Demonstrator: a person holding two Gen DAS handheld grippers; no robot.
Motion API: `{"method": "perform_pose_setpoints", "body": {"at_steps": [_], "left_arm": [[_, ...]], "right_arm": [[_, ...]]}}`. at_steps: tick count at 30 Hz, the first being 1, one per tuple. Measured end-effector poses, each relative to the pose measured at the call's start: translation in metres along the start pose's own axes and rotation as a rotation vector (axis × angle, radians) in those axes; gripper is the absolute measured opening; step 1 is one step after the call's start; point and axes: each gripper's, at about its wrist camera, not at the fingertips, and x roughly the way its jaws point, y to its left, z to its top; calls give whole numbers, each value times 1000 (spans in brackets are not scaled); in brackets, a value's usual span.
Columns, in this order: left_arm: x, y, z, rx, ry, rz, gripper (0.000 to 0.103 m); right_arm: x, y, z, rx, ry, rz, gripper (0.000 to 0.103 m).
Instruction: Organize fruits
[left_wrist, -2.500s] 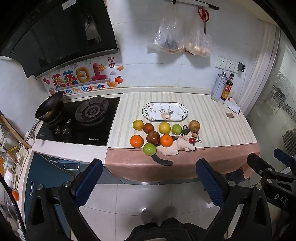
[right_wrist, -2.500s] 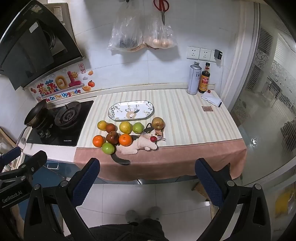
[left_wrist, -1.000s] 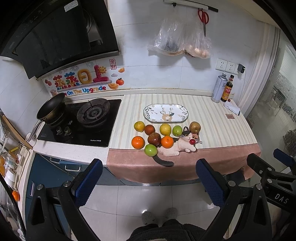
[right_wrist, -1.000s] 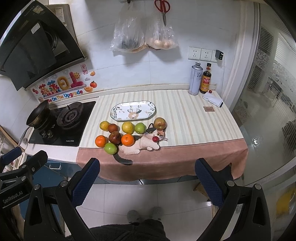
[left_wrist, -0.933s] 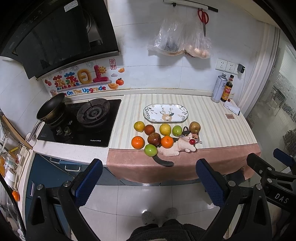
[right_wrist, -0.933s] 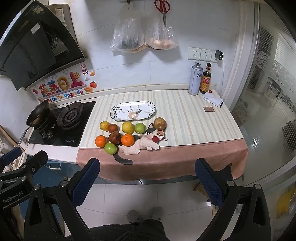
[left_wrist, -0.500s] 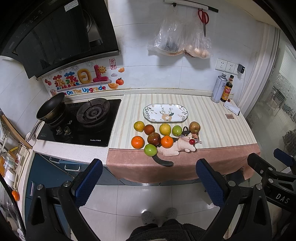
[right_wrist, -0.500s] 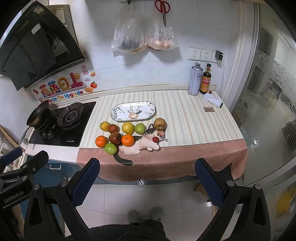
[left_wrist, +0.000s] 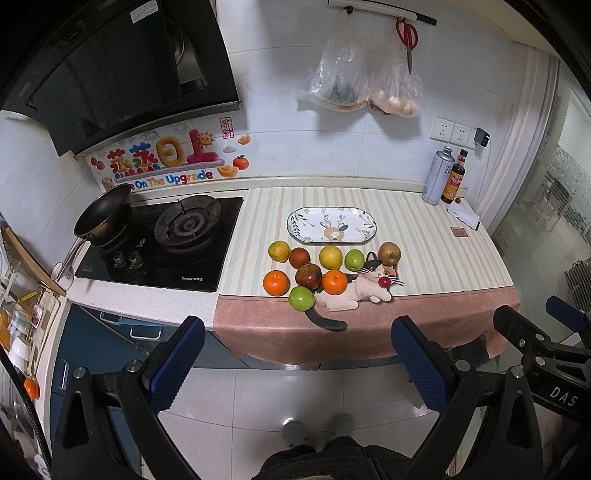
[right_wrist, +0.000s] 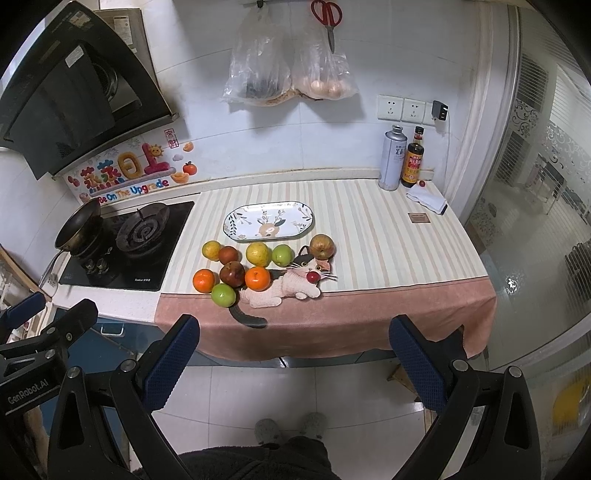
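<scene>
Several fruits lie in a cluster on the counter: two oranges (left_wrist: 275, 283) (left_wrist: 334, 281), two green apples (left_wrist: 301, 298) (left_wrist: 354, 259), yellow citrus (left_wrist: 330, 257), dark red fruits (left_wrist: 308, 276) and a brownish apple (left_wrist: 389, 253). An empty oval patterned plate (left_wrist: 331, 225) sits just behind them. It also shows in the right wrist view (right_wrist: 268, 221), with the fruit cluster (right_wrist: 236, 273) in front of it. My left gripper (left_wrist: 295, 362) and right gripper (right_wrist: 293, 360) are both open and empty, held back from the counter above the floor.
A plush cat (left_wrist: 356, 290) lies against the fruits near the counter's front edge. A gas hob (left_wrist: 162, 243) with a pan (left_wrist: 101, 210) is at the left. A can (left_wrist: 437, 175) and sauce bottle (left_wrist: 453, 181) stand back right. Bags (left_wrist: 354, 81) and scissors hang on the wall.
Both views have shifted only slightly over the last seconds. The fruits, plate and cat have not moved, and both grippers stay open.
</scene>
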Motion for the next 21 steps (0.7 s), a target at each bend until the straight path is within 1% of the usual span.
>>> {"method": "perform_pose_setpoints", "body": {"at_steps": [16, 21], "left_arm": [[-2, 1, 2, 1, -4, -3, 103], [-1, 2, 7, 1, -18, 3, 103]], "right_arm": [[-2, 2, 1, 2, -7, -1, 103], [-3, 5, 4, 24, -27, 3, 103]]}}
